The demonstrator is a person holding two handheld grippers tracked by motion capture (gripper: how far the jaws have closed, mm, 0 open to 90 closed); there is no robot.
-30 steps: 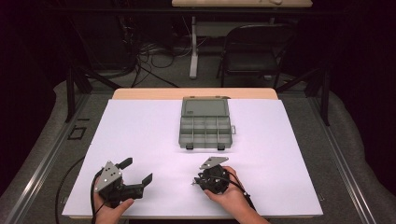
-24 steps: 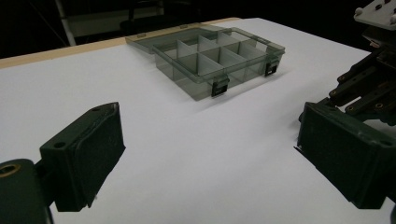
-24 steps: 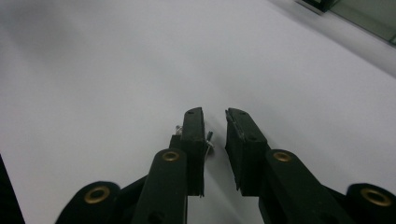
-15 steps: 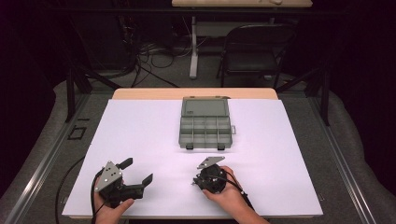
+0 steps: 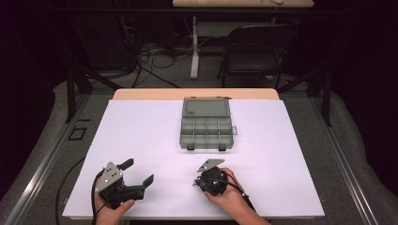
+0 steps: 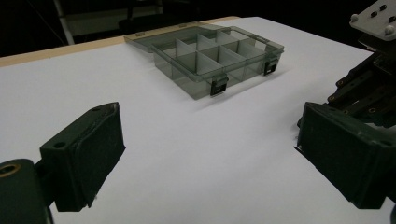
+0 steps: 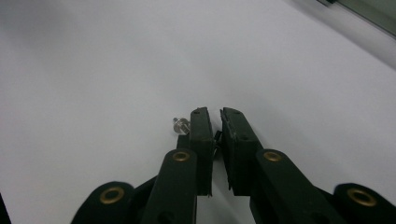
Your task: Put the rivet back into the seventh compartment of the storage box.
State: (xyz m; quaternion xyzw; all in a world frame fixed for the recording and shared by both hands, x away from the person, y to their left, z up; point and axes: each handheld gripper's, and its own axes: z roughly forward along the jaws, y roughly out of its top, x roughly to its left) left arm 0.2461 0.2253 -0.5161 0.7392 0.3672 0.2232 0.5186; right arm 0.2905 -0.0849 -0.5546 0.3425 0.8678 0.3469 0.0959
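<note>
Since the right gripper (image 7: 212, 122) has just been closing nearly shut beside the screw (image 7: 179, 125), not on it, lifting may leave it; the left gripper (image 6: 205, 154) gapes empty.

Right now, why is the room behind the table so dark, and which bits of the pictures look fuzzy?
In the high view, light falls on the white table while the room behind stays dark. In the left gripper view, the near black pads look soft, and the grey box casts a faint shadow. In the right gripper view, the small shiny screw glints and the far table blurs.
</note>
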